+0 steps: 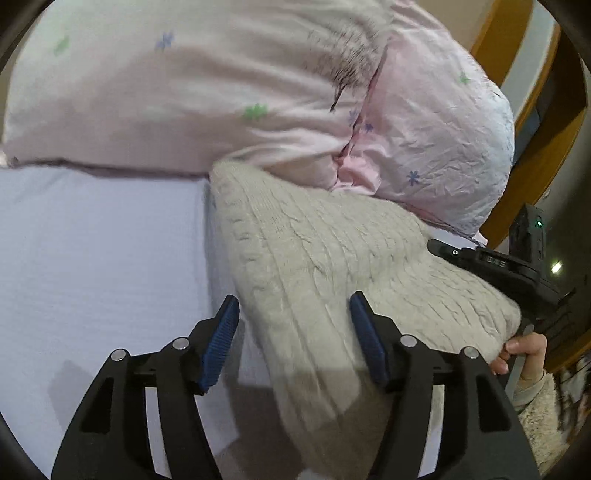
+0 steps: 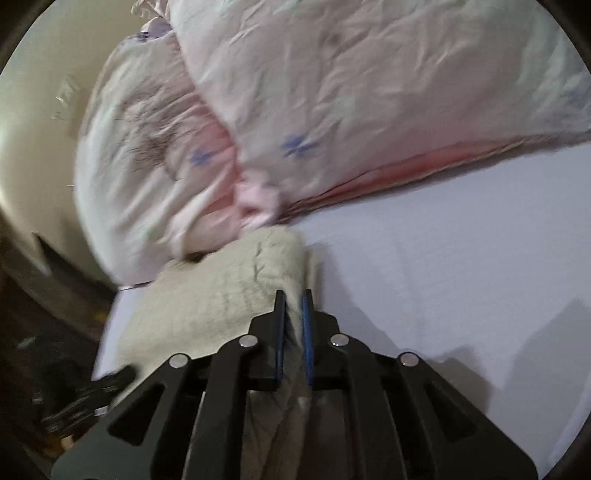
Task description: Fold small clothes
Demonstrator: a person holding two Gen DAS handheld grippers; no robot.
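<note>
A beige cable-knit garment [image 1: 332, 266] lies bunched on the lavender bed sheet [image 1: 96, 258], its far end against the pink pillows. My left gripper [image 1: 293, 310] is open, its blue pads on either side of the knit's near part, which passes between and under them. In the right wrist view my right gripper [image 2: 293, 301] is shut on a fold of the same knit [image 2: 221, 295], which hangs between the fingers and spreads to the left. The right gripper's black body [image 1: 517, 266] and the hand holding it [image 1: 524, 350] show at the right edge of the left wrist view.
Two pink pillows with small flower prints [image 1: 184, 85] [image 1: 436, 140] lie across the far side of the bed, also in the right wrist view [image 2: 351, 92]. A wooden bed frame [image 1: 498, 33] curves at the far right. The sheet [image 2: 461, 277] spreads right of the knit.
</note>
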